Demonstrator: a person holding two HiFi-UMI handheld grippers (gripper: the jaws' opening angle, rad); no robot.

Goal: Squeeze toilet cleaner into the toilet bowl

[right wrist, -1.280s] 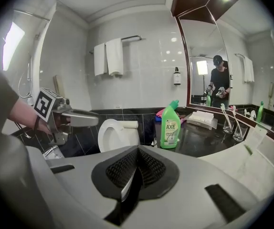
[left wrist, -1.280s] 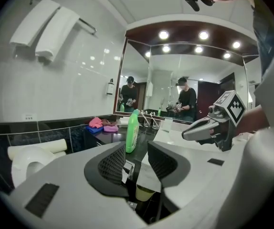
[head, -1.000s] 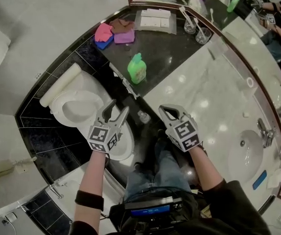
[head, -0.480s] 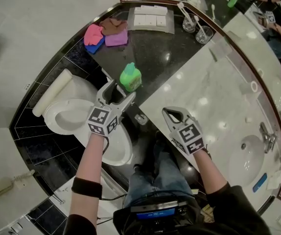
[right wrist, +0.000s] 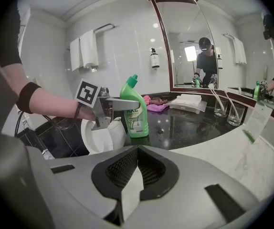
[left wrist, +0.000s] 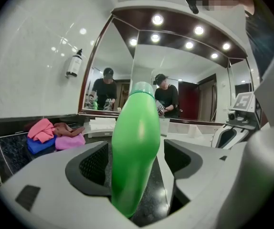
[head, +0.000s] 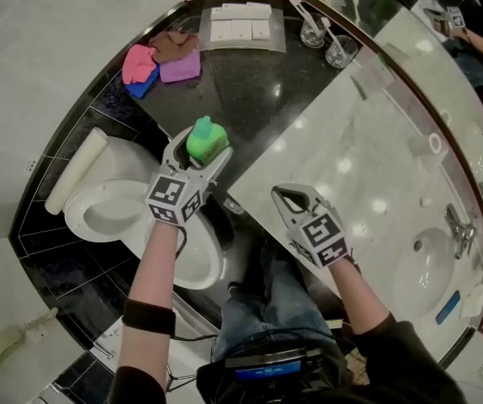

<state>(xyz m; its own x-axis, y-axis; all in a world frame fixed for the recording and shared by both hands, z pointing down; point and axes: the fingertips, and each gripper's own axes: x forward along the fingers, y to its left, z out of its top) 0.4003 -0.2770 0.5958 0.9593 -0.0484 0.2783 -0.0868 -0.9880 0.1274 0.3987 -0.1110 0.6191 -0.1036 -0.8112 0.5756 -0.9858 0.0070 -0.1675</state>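
Your right gripper (head: 288, 196) is nearest to you, by the edge of the pale marble surface (head: 368, 141). Its jaws are fully clenched, with nothing in them.

A little further, your left gripper (head: 198, 147) has its jaws around the green toilet cleaner bottle (left wrist: 134, 151). These jaws have just been opening and now stand wide. The bottle is between them, but the pads do not press on it, so it is released, not grasped. The bottle stands upright on the dark surface (head: 267, 82), close to the edge beside the toilet. The toilet bowl (head: 75, 217) is to the left of this gripper, lower than the surface.

Further back on the dark surface lie pink, blue, purple and brown cloths (head: 159, 60). Behind them are a tray of folded white towels (head: 240, 30) and two glasses (head: 326, 42), near the mirror (left wrist: 194, 89).
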